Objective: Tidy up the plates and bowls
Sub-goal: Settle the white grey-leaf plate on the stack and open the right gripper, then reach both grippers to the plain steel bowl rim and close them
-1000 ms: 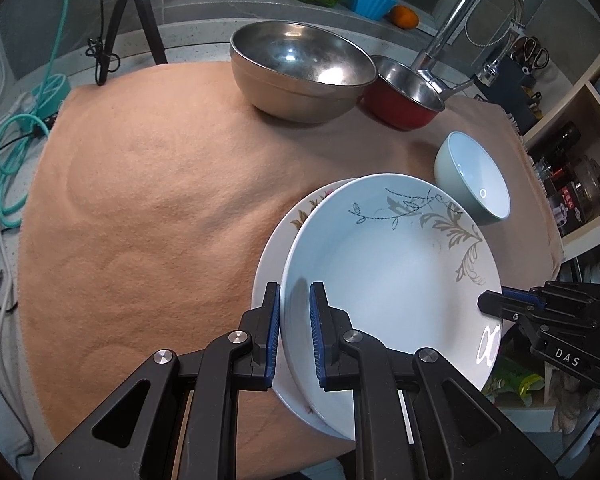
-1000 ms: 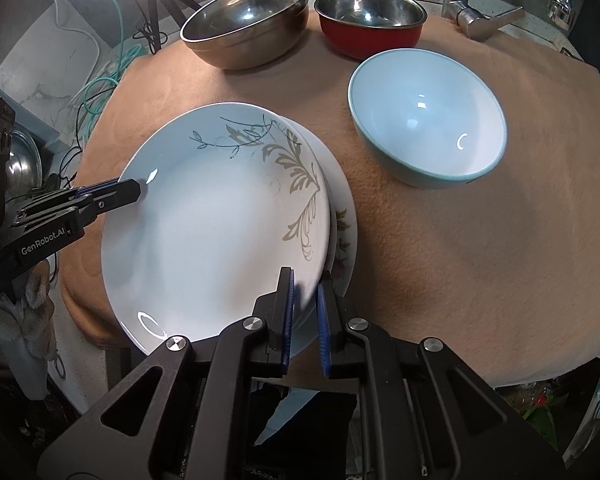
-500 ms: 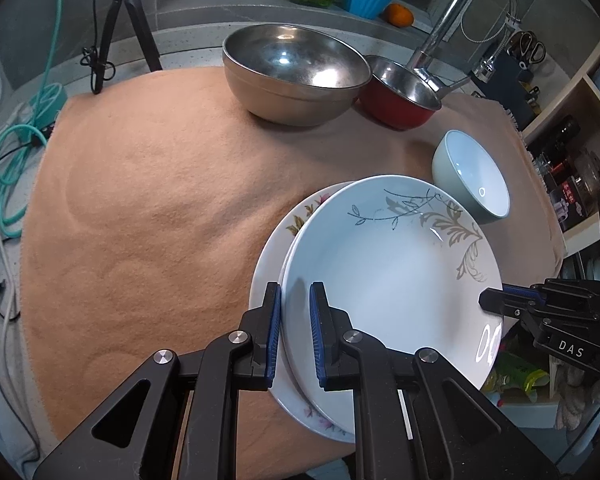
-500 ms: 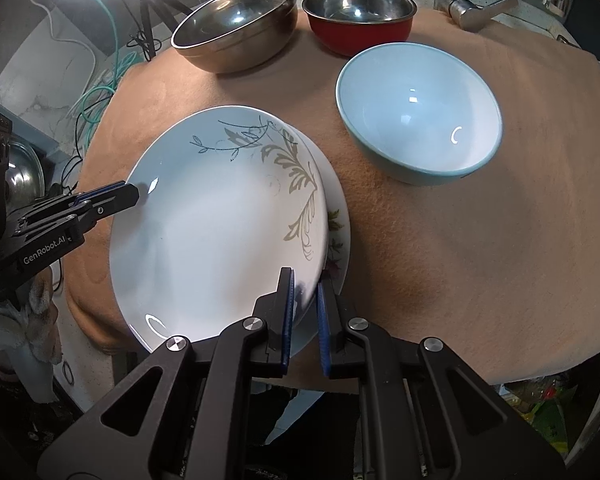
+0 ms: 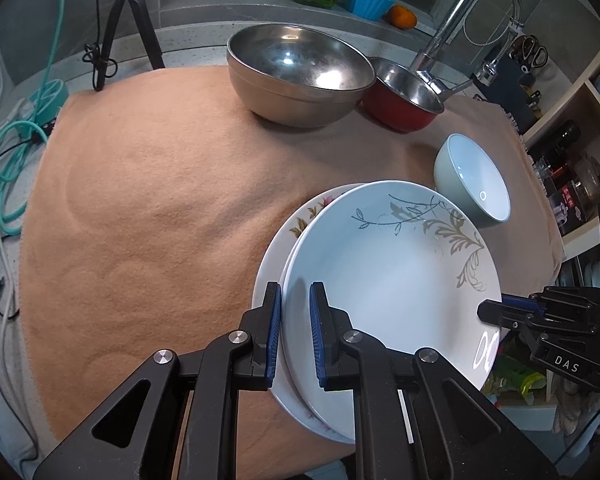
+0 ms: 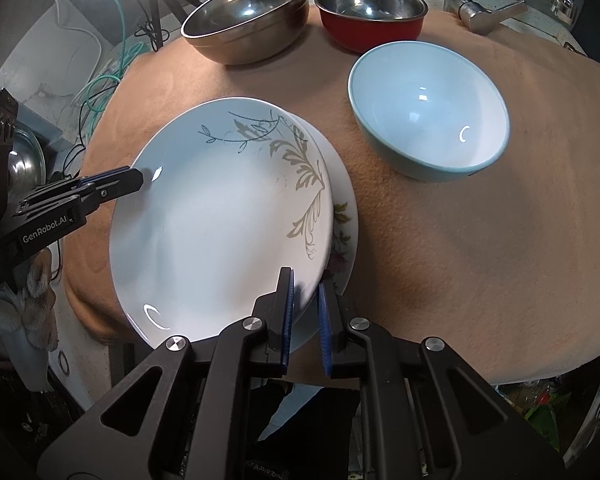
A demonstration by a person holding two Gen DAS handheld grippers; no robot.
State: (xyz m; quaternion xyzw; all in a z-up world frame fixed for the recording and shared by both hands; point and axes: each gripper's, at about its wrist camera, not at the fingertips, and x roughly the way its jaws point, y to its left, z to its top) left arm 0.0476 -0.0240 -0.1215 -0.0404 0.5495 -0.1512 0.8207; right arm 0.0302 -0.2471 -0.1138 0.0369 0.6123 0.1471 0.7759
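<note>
The desk (image 5: 148, 208) is covered with a tan cloth and carries all the dishes. At its far edge, near 12 o'clock in the left wrist view, stands the big steel bowl (image 5: 300, 76), and just beside it toward 1 o'clock the red bowl (image 5: 404, 100) with a steel inside. The leaf plate (image 5: 392, 280), white with a grey leaf pattern, lies on top of the flower plate (image 5: 284, 248), which shows only as a thin crescent beyond it. The light blue bowl (image 5: 472, 184) stands near the plates, at 2 o'clock from them.

The left claw (image 5: 295, 336) has its two blue pads on either side of the near rim of the leaf plate and grips it; the flower plate's edge is just outside the left pad. The right claw (image 6: 305, 316) is closed on the same plate's rim from the opposite side.

Most of the flower plate is hidden, so whether the leaf plate touches it is hard to make out. The faucet (image 5: 460, 24) partly covers the red bowl.
</note>
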